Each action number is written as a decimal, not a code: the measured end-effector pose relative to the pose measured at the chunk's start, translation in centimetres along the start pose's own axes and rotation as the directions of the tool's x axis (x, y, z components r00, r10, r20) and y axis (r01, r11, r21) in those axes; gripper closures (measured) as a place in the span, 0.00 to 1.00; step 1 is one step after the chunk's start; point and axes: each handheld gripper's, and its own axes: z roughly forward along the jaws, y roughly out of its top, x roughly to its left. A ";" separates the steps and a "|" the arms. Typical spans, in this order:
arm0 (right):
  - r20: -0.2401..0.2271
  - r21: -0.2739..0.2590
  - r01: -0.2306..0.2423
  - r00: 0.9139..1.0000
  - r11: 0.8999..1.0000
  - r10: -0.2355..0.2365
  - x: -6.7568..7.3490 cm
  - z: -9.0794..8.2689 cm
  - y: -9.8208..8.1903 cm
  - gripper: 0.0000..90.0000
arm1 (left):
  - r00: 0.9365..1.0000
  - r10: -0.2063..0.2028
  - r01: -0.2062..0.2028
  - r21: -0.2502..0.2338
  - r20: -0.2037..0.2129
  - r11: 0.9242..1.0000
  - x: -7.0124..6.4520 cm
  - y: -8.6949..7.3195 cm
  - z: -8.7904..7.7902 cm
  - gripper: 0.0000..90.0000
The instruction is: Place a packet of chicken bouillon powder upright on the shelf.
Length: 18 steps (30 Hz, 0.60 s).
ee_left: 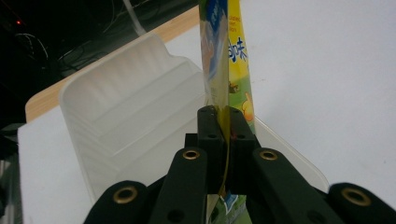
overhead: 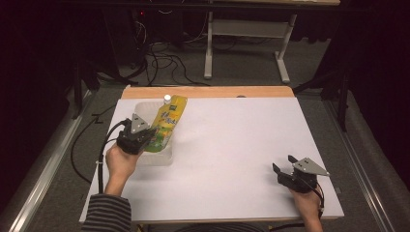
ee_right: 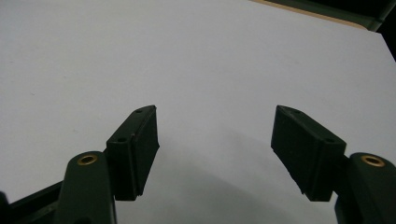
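I am gripping the yellow pouch (overhead: pixel 167 124) edge-on in my left gripper (ee_left: pixel 223 122), holding it tilted over the clear plastic tray (ee_left: pixel 116 93), placement not yet done, while my right gripper (ee_right: pixel 215 154) is resting released on the table (overhead: pixel 232 145).

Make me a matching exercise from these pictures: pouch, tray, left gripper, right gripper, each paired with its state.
Things:
1. pouch
2. tray
3. left gripper
4. right gripper

States:
A. open over bare table
B. yellow, white-capped, held tilted
C. translucent white, lying on the table
D. shut on the pouch

Pairs: 1-B, 2-C, 3-D, 4-A
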 end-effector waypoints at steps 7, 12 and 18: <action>-0.004 -0.003 0.002 1.000 1.000 -0.002 0.0 0.0 0.0 0.36 | 0.999 -0.018 0.015 0.088 0.034 0.996 0.8 -0.8 -1.0 0.97; -0.003 -0.005 -0.001 1.000 1.000 0.001 0.0 0.0 0.0 0.36 | 0.993 -0.054 0.036 0.163 0.107 0.986 1.4 -0.9 -1.4 0.94; -0.004 -0.005 0.002 1.000 1.000 -0.002 0.0 0.0 0.0 0.36 | 0.994 -0.073 0.052 0.252 0.078 0.966 1.9 -0.9 -0.5 0.91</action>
